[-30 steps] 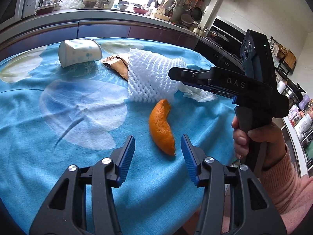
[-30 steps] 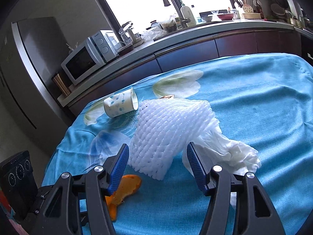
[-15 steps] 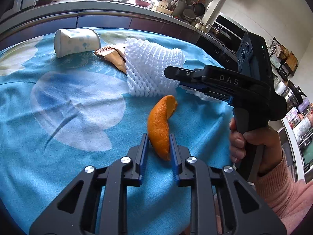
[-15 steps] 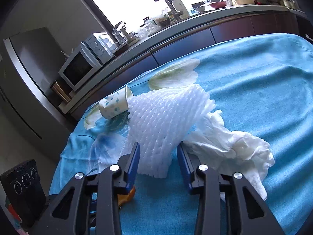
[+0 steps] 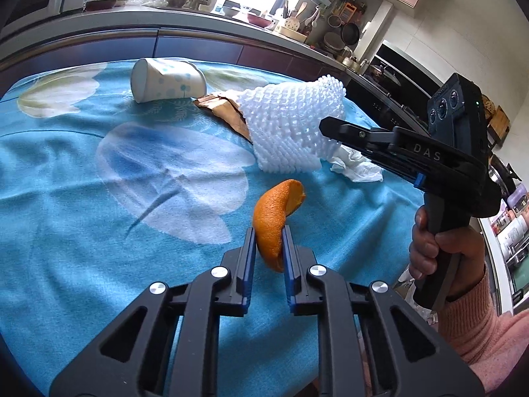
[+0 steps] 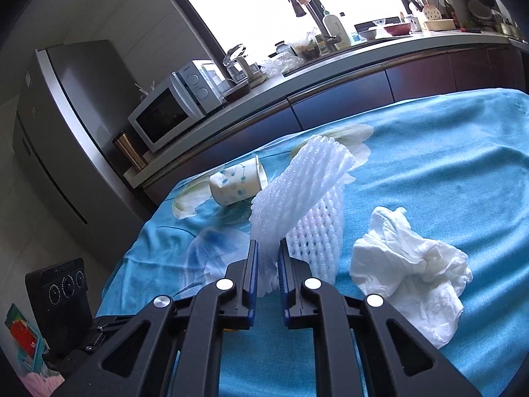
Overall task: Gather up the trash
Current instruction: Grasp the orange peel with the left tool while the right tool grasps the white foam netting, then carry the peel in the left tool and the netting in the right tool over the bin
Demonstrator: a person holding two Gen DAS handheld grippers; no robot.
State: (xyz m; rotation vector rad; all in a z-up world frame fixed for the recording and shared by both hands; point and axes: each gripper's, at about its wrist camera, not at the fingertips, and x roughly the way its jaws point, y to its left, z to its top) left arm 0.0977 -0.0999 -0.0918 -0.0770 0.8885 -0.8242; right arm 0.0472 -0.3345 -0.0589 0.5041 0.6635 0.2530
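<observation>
Both grippers clamp down on trash over the blue tablecloth [image 5: 99, 215]!

The left gripper [image 5: 269, 241], angled down, has just closed on the orange peel [image 5: 274, 218]; open cloth spreads to its 9 o'clock. The right gripper [image 6: 267, 258] has just squeezed shut on the white foam net [image 6: 297, 205], with the crumpled tissue [image 6: 413, 264] at 3 o'clock and the tipped paper cup [image 6: 236, 183] at 11, near the table's far edge.

- The left gripper [image 5: 268, 248], its jaws just closed in, pinches the near end of an orange peel [image 5: 276, 213] over the blue tablecloth [image 5: 99, 215].
- Far right, the right gripper [image 5: 330, 125] clamps a white foam net [image 5: 291, 132].
- A paper cup [image 5: 165, 79] lies tipped at the far side.
</observation>
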